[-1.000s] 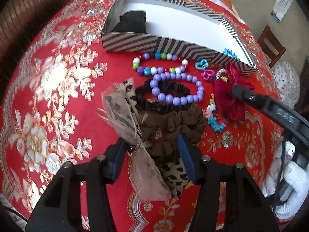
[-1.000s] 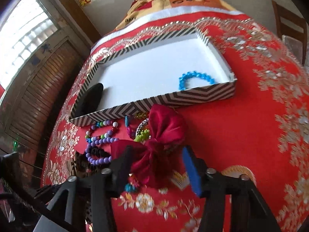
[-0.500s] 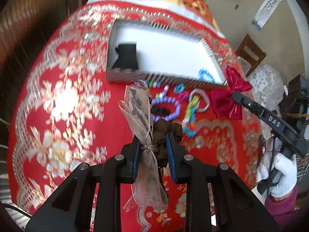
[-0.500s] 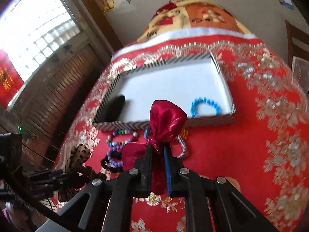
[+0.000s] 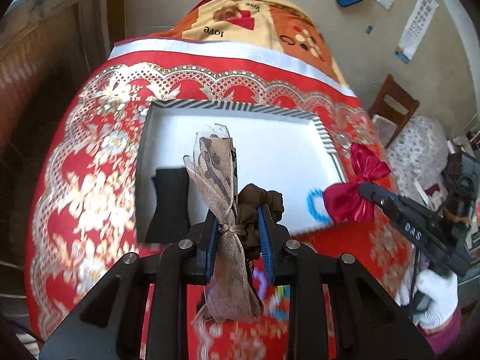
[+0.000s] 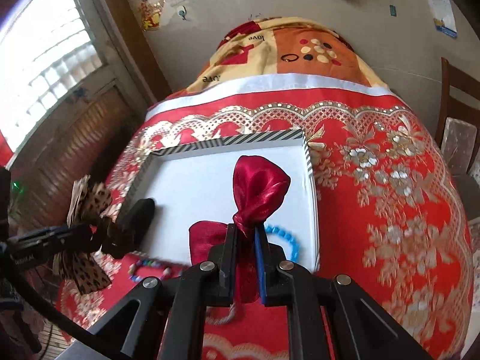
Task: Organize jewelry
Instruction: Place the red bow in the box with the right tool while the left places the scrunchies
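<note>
My left gripper [image 5: 238, 228] is shut on a leopard-print bow with a brown scrunchie [image 5: 219, 177], held in the air over the near edge of the striped white tray [image 5: 270, 156]. It also shows in the right wrist view [image 6: 90, 225]. My right gripper [image 6: 246, 234] is shut on a red satin bow [image 6: 258, 189], held above the tray [image 6: 195, 186] at its right side; the bow also shows in the left wrist view [image 5: 357, 186]. A blue bead bracelet [image 6: 288, 240] and a black item [image 5: 171, 201] lie in the tray.
Bead bracelets [image 6: 147, 267] lie on the red floral tablecloth [image 6: 390, 210] in front of the tray, blurred and partly hidden by my grippers. A wooden chair [image 5: 393, 105] stands at the right. A wall and a window lie beyond the table.
Both grippers closed on their bows a second ago, lifted them off the cloth, and have moved forward and up toward the tray.
</note>
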`<state>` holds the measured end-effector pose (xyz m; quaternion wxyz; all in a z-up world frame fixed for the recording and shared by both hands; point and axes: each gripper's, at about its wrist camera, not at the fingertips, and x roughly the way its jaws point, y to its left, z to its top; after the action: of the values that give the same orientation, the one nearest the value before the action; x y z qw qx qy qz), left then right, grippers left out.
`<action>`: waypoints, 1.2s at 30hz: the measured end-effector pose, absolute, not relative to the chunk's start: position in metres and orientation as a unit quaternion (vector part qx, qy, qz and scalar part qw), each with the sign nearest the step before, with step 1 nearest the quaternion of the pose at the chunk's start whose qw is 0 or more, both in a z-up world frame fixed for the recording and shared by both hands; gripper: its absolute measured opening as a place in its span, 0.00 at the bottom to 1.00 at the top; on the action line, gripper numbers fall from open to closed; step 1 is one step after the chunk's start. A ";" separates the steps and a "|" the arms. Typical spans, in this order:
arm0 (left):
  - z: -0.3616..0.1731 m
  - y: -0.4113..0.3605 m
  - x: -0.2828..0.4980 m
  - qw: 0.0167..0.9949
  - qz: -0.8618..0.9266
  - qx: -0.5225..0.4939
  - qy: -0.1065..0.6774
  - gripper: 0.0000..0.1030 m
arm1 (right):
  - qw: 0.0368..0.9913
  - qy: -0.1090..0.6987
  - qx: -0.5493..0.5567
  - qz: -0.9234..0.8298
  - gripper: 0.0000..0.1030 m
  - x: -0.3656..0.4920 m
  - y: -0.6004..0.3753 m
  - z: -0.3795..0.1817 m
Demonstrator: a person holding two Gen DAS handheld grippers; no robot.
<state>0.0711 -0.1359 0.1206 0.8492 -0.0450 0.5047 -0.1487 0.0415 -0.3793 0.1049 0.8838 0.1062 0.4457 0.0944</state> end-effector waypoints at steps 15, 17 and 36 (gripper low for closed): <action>0.045 -0.143 0.155 0.825 -0.062 -0.062 0.559 0.30 | 0.848 0.507 0.105 0.113 0.10 0.147 -0.389 0.023; 0.043 -0.143 0.157 0.824 -0.068 -0.071 0.557 0.34 | 0.845 0.511 0.106 0.113 0.14 0.152 -0.391 0.018; 0.084 -0.123 0.080 0.858 -0.062 -0.037 0.509 0.51 | 0.872 0.458 0.131 0.115 0.44 0.050 -0.372 0.085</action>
<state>0.0797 -0.1233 0.0841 0.8577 -0.0367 0.5091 -0.0624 0.0499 -0.3720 0.0852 0.8716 0.1306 0.4582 0.1153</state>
